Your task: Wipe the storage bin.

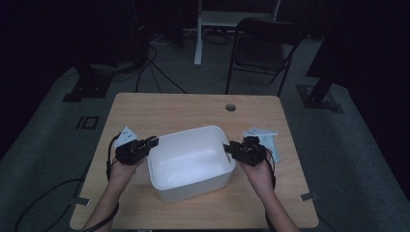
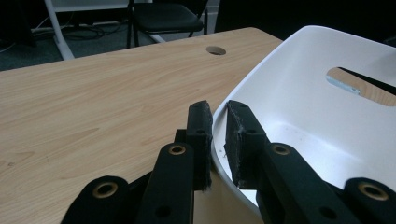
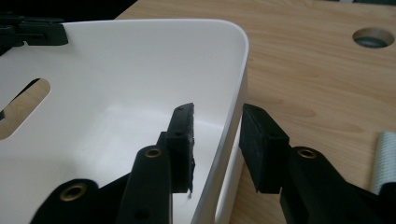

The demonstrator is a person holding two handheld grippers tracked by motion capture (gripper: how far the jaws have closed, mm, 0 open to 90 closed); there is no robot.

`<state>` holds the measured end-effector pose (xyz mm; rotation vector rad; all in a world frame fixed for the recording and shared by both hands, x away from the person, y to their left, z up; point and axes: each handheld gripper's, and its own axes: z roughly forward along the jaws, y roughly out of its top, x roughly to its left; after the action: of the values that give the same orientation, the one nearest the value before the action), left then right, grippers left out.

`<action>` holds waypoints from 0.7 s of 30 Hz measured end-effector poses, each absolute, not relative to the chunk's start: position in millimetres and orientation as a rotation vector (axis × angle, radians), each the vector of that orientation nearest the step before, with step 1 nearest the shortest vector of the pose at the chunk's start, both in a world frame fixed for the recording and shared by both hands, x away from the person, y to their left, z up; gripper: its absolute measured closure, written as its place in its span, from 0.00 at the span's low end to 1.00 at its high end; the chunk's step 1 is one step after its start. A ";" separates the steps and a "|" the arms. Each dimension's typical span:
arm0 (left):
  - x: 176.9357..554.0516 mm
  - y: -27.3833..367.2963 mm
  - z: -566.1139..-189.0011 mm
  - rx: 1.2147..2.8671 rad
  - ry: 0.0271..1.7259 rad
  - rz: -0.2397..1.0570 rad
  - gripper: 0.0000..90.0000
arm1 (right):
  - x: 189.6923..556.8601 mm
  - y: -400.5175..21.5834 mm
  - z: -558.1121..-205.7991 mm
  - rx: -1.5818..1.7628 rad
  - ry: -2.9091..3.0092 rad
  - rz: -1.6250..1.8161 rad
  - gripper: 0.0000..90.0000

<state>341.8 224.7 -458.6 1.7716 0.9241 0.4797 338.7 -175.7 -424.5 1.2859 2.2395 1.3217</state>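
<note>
left gripper (image 2: 218, 140): my fingers are clamping the near rim of the white tub (image 1: 188, 162) | right gripper (image 3: 217, 149): my fingers are straddling the opposite rim, gapped, not pressing | tub is sitting mid-bench (image 1: 169, 108) between both | chair (image 1: 263, 48) is standing beyond

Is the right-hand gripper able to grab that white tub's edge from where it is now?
Probably yes. The right gripper already straddles the white tub's rim, one jaw inside and one outside, with a gap showing on each side. Nothing stands between the jaws and the wall.
</note>
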 end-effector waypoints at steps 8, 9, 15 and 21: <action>341.5 225.0 -459.3 1.769 0.915 0.486 0.90 | 336.9 -186.0 -414.0 1.257 2.197 1.357 0.66; 341.5 225.0 -459.4 1.769 0.913 0.486 0.89 | 337.1 -188.5 -413.2 1.256 2.190 1.364 0.65; 341.5 225.5 -460.4 1.757 0.913 0.481 0.89 | 338.9 -205.8 -410.3 1.271 2.146 1.371 0.62; 341.1 225.6 -461.4 1.741 0.918 0.479 0.89 | 341.6 -225.9 -412.4 1.279 2.109 1.366 0.60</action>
<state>341.1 225.6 -461.4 1.7410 0.9176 0.4787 341.6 -225.9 -412.4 1.2785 2.1092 1.3664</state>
